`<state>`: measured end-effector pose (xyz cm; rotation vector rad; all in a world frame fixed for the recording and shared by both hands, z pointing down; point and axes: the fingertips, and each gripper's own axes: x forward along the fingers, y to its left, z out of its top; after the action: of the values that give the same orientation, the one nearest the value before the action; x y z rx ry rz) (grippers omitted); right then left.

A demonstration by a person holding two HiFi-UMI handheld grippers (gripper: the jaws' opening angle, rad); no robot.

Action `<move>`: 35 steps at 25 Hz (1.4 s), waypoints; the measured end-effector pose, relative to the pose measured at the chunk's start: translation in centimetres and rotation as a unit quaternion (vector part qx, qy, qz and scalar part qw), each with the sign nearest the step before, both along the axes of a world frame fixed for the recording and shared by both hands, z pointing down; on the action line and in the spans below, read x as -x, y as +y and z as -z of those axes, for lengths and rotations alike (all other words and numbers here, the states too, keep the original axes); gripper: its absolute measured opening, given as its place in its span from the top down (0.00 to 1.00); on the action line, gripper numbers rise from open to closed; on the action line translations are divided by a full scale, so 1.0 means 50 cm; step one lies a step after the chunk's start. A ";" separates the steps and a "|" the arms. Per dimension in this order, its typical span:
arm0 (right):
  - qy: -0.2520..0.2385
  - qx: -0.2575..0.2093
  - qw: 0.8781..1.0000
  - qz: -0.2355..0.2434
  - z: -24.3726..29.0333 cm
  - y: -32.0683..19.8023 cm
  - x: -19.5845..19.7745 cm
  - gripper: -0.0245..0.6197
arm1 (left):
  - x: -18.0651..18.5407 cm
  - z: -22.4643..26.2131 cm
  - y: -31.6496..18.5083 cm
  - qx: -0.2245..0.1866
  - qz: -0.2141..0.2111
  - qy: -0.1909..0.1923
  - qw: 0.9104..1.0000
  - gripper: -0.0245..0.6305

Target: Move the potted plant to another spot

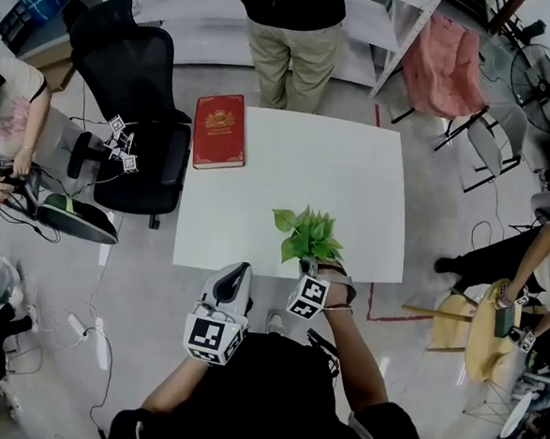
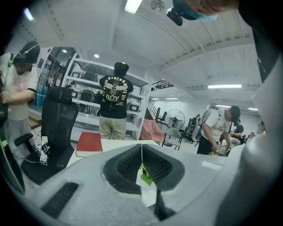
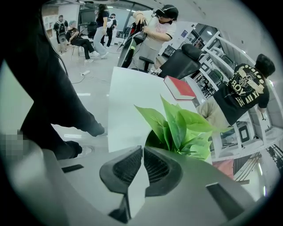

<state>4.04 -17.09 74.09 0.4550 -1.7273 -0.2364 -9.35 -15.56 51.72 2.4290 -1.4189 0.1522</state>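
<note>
right gripper (image 3: pixel 142 148) closed by potted plant (image 3: pixel 181 128) | shirt (image 3: pixel 244 90): "BOY" (yellow print)

"BOY" across back of standing person's black shirt (image 2: pixel 114 95)

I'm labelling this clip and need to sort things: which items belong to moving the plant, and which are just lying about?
In the job: potted plant; right gripper right at it; white table.
Lying about: red book on the table's far left corner; black office chair; floor fan.
</note>
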 end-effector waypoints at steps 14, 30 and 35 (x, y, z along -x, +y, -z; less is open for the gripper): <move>0.005 0.004 1.000 0.024 -0.006 0.093 -0.021 0.94 | -0.021 -0.004 0.085 0.000 0.020 0.007 1.000 0.93; 0.012 0.008 0.999 0.038 -0.006 0.141 -0.021 0.94 | -0.031 0.003 0.114 -0.005 0.026 0.011 1.000 0.93; 0.006 0.009 1.000 0.027 -0.006 0.140 -0.018 0.94 | -0.027 0.003 0.115 -0.004 0.027 0.009 1.000 0.93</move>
<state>4.96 -10.09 74.40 0.3933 -1.7305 -0.2608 -8.01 -9.79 51.59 2.3900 -1.4800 0.1122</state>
